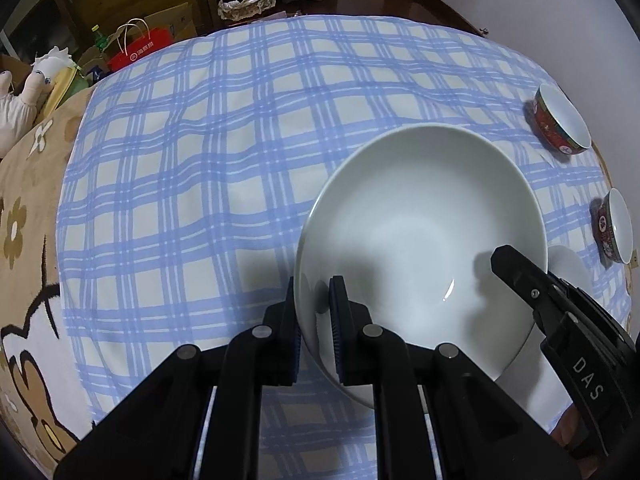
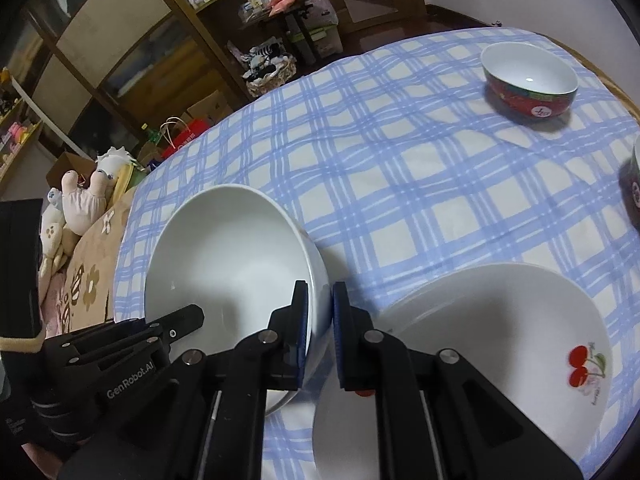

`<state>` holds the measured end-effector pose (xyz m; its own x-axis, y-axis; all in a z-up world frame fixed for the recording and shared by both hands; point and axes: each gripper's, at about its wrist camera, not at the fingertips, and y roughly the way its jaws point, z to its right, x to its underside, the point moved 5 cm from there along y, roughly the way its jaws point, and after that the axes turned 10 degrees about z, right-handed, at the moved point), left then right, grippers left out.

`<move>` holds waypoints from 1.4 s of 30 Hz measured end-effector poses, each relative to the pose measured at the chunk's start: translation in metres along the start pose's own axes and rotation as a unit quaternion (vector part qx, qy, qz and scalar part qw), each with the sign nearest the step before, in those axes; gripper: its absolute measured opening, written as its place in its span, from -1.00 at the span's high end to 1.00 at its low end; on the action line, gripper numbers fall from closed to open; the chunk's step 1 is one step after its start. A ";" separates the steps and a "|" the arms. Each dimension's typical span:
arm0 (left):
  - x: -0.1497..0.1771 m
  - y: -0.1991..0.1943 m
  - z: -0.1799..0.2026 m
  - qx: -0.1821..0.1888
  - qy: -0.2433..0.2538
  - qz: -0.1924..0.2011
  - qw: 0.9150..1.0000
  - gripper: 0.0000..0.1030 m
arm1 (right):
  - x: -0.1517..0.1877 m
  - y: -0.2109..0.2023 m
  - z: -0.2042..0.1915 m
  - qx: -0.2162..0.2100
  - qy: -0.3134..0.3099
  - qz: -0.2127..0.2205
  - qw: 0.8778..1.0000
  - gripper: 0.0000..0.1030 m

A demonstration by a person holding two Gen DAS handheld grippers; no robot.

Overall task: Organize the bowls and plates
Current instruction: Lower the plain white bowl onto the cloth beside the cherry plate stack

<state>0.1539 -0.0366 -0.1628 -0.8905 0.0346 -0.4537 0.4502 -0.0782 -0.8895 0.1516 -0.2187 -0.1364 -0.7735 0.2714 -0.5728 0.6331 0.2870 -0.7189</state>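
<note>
A large plain white bowl [image 1: 420, 216] is held over the blue checked tablecloth by both grippers. My left gripper [image 1: 314, 284] is shut on the bowl's near left rim, one pad inside and one outside. In the right wrist view my right gripper [image 2: 320, 286] is shut on the opposite rim of the white bowl [image 2: 228, 256]. The right gripper [image 1: 520, 268] enters the left wrist view from the right. The left gripper [image 2: 188, 318] shows at lower left in the right wrist view. Whether the bowl's base touches the cloth I cannot tell.
A white plate with a cherry print [image 2: 500, 340] lies right of the bowl. Two red patterned bowls [image 1: 560, 120] [image 1: 614, 226] stand near the table's right edge. Soft toys [image 2: 84, 196], bags and wooden shelves [image 2: 120, 40] lie beyond the far edge.
</note>
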 end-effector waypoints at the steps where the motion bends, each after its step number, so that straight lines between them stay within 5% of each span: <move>1: 0.000 0.001 -0.001 -0.001 0.000 0.000 1.000 0.75 | 0.000 0.002 -0.001 -0.003 0.001 0.000 1.000 0.75; 8: 0.005 0.011 -0.006 0.016 -0.007 -0.015 1.000 0.75 | 0.003 0.010 -0.002 -0.001 -0.002 -0.007 1.000 0.75; 42: 0.007 -0.006 0.003 0.007 0.045 0.061 0.997 0.72 | 0.013 0.011 -0.004 0.036 -0.031 -0.004 0.999 0.70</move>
<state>0.1447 -0.0387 -0.1603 -0.8193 0.1134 -0.5620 0.5532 -0.1015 -0.8269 0.1485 -0.2080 -0.1497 -0.7798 0.2110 -0.5894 0.6254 0.2214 -0.7482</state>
